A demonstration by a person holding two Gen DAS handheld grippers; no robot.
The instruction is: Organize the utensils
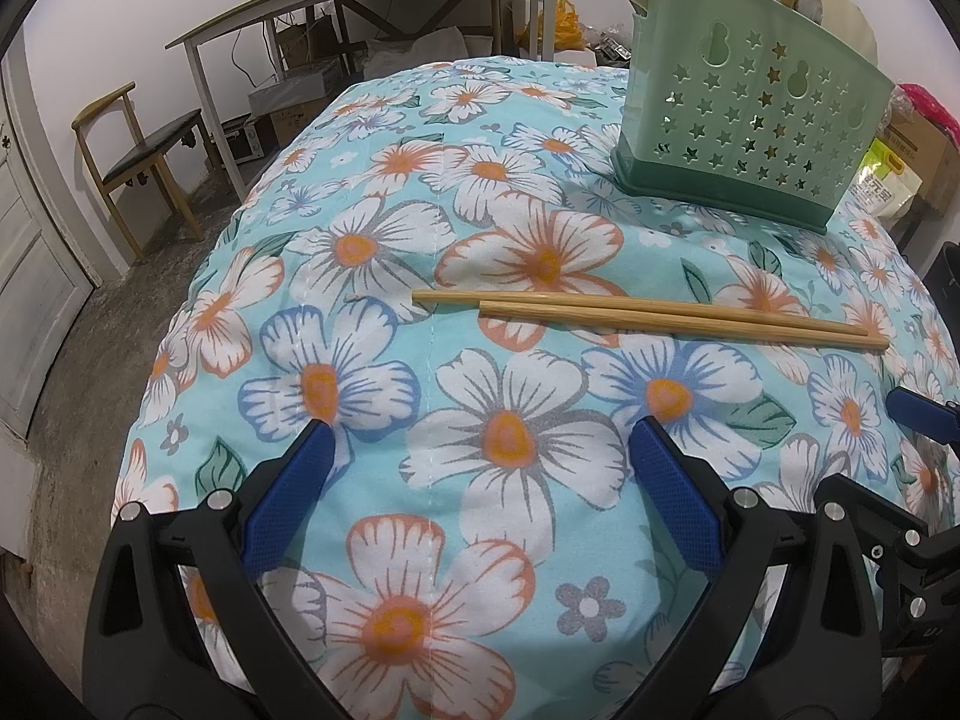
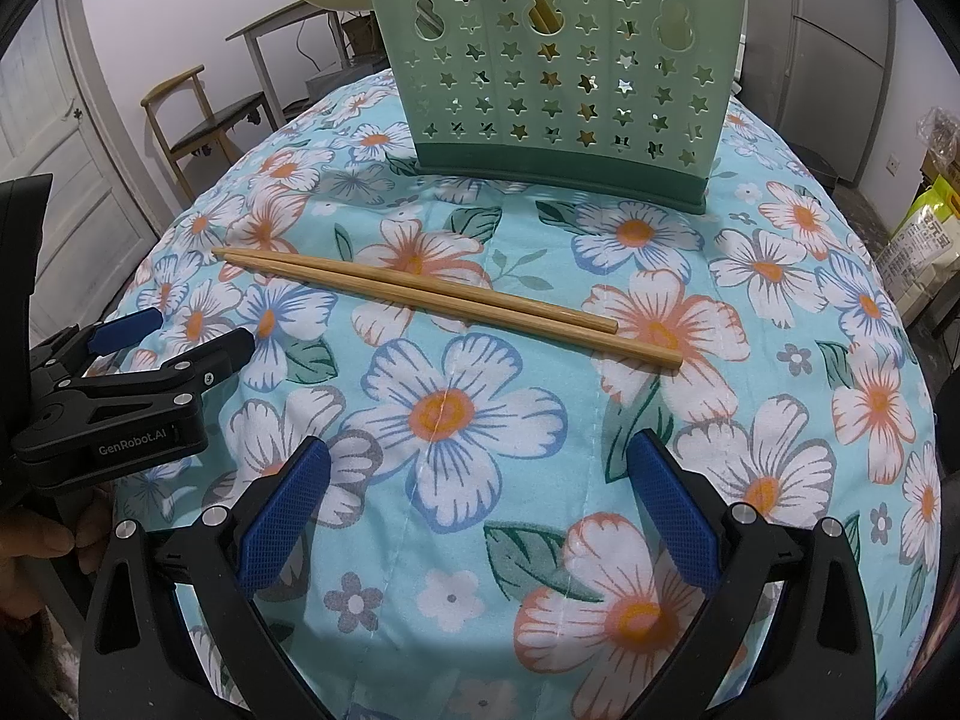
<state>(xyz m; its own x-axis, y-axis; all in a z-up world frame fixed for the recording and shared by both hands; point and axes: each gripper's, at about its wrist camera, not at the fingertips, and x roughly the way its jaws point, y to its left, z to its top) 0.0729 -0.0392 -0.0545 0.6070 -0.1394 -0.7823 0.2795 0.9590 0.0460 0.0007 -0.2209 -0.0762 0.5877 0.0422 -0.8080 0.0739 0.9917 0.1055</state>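
Two wooden chopsticks (image 1: 648, 317) lie side by side on the floral tablecloth (image 1: 420, 192), also in the right wrist view (image 2: 444, 300). A green utensil holder (image 1: 750, 114) with star cut-outs stands upright beyond them (image 2: 558, 78); pale utensils and wooden sticks rise from its top. My left gripper (image 1: 480, 444) is open and empty, hovering short of the chopsticks. My right gripper (image 2: 480, 462) is open and empty, also short of the chopsticks. The left gripper shows at the left edge of the right wrist view (image 2: 180, 336).
A wooden chair (image 1: 144, 150) and a long desk (image 1: 360, 0) stand beyond the table on the left. A white door (image 2: 54, 138) is at far left. Bags and boxes (image 2: 924, 240) sit on the floor at the right. The tablecloth (image 2: 810, 312) drops off at its edges.
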